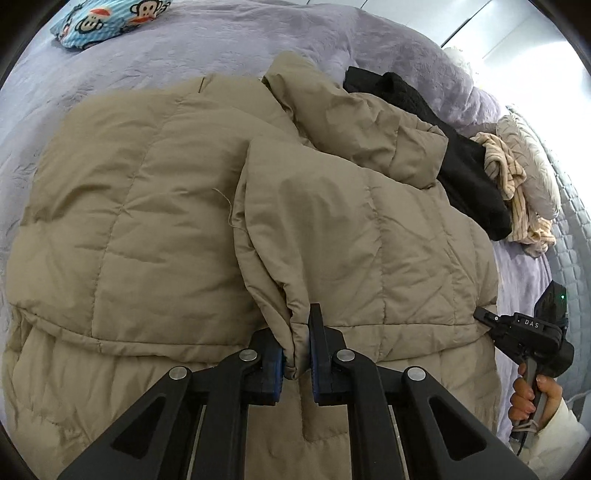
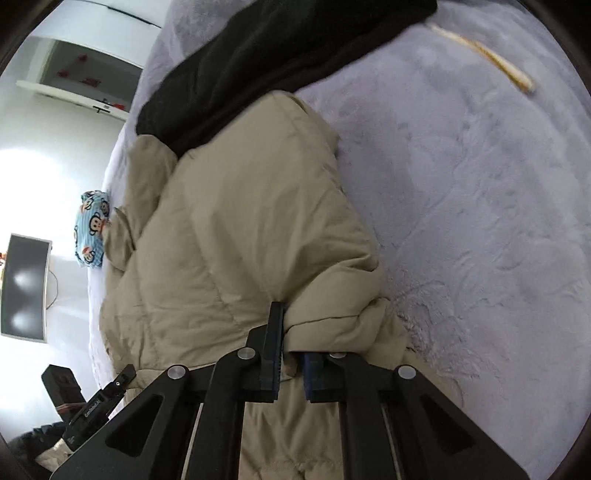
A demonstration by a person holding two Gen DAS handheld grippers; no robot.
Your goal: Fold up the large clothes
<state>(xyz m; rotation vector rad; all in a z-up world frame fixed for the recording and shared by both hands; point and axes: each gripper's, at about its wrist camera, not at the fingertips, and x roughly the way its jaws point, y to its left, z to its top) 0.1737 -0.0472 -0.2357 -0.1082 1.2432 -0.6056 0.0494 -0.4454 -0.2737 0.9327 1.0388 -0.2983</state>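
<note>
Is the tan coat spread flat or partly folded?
Partly folded: tan coat has one side panel lying doubled over its body, left tongs pinching that edge.

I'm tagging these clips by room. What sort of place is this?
Most likely a bedroom: the beige puffer jacket lies on a lavender plush bedspread, a monkey-print pillow sits at its far edge, and a quilted mattress edge shows.

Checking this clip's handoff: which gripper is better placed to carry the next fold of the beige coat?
Probably the left gripper: its fingers pinch the sleeve cuff lying across the beige coat, free to lift. The right gripper clamps the coat's edge beside the purple blanket.
</note>
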